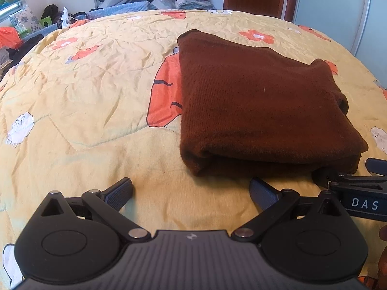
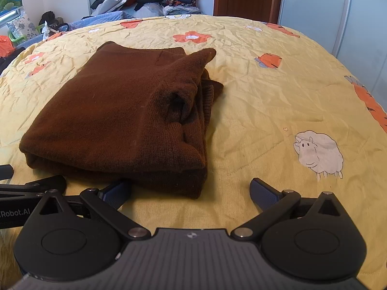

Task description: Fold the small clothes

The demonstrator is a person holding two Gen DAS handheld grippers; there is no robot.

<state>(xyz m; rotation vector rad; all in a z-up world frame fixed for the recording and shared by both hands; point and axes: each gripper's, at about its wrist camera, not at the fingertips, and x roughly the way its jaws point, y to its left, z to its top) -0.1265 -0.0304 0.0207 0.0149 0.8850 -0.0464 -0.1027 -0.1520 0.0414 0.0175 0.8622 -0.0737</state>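
Both tools, left tool (image 1: 191,188) and right tool (image 2: 191,188), gape empty at the sweater's (image 2: 121,111) near fold on the bed (image 2: 266,96); right sits closer, sweater running away ahead.

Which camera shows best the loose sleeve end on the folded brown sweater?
The right wrist view. There the sleeve end lies open toward the camera on the right side of the brown sweater, with its dark opening visible. The left wrist view shows the sweater mostly from its smooth side; the sleeve end appears only at the right edge.
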